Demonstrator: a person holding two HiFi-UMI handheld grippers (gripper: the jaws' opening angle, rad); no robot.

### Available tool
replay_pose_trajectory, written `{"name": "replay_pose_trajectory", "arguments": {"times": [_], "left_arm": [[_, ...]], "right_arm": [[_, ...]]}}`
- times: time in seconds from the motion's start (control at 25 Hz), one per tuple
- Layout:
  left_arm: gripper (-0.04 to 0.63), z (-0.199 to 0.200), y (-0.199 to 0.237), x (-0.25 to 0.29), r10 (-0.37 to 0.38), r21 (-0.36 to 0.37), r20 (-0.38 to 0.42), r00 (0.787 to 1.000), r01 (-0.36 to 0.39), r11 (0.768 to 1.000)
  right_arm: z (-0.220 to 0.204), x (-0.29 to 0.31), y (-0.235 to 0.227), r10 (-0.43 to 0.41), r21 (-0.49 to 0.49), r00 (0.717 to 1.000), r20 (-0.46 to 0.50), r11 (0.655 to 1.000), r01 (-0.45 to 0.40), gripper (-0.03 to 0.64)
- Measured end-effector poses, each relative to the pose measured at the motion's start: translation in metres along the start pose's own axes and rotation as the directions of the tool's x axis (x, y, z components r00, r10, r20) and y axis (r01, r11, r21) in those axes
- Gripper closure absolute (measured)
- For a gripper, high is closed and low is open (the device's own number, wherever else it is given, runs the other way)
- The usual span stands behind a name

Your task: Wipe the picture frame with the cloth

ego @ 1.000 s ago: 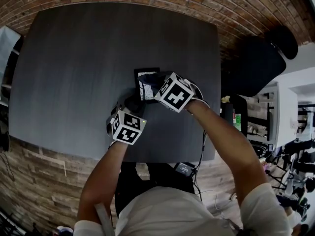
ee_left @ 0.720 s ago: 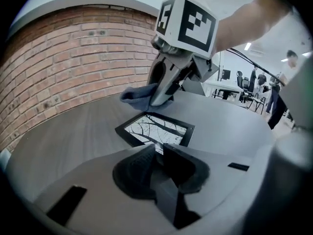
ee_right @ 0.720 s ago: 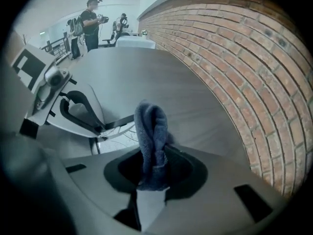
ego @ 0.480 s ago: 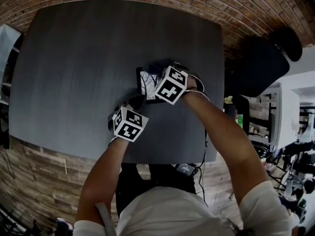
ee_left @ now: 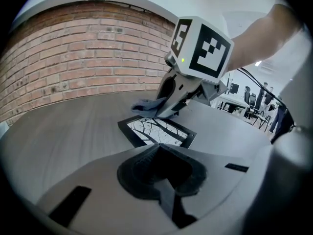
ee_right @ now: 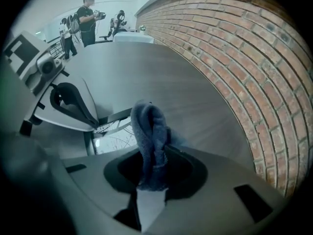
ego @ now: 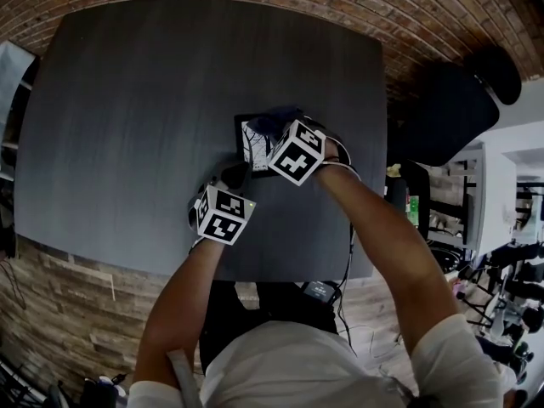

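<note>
Dark table below; soft, light cloth squeezed in right gripper, stiff, likely breakable frame just ahead of closed, empty left gripper, best held by rim.

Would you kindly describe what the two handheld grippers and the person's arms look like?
Both the left gripper and right gripper have grey bodies with dark-lined jaws, each topped by a white cube bearing black square markers. A thin black cable runs from the right one. The person wears a white short-sleeved top.
</note>
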State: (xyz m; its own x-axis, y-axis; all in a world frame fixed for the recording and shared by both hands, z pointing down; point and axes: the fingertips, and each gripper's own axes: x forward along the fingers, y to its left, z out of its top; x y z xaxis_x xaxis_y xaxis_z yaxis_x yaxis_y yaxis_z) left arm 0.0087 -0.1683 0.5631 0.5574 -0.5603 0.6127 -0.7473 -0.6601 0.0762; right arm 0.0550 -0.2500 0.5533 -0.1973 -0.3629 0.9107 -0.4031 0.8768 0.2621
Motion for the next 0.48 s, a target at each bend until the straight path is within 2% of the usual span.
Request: {"name": "replay_pose_trajectory", "arguments": {"times": [0.48], "left_arm": [[0.588, 0.000, 0.001, 0.000, 0.021, -0.038, 0.002, 1.000, -0.021, 0.999]], "right_arm": [[-0.023, -0.011, 0.026, 0.019, 0.047, 1.000, 0.010, 0.999, -0.020, 0.514]]}}
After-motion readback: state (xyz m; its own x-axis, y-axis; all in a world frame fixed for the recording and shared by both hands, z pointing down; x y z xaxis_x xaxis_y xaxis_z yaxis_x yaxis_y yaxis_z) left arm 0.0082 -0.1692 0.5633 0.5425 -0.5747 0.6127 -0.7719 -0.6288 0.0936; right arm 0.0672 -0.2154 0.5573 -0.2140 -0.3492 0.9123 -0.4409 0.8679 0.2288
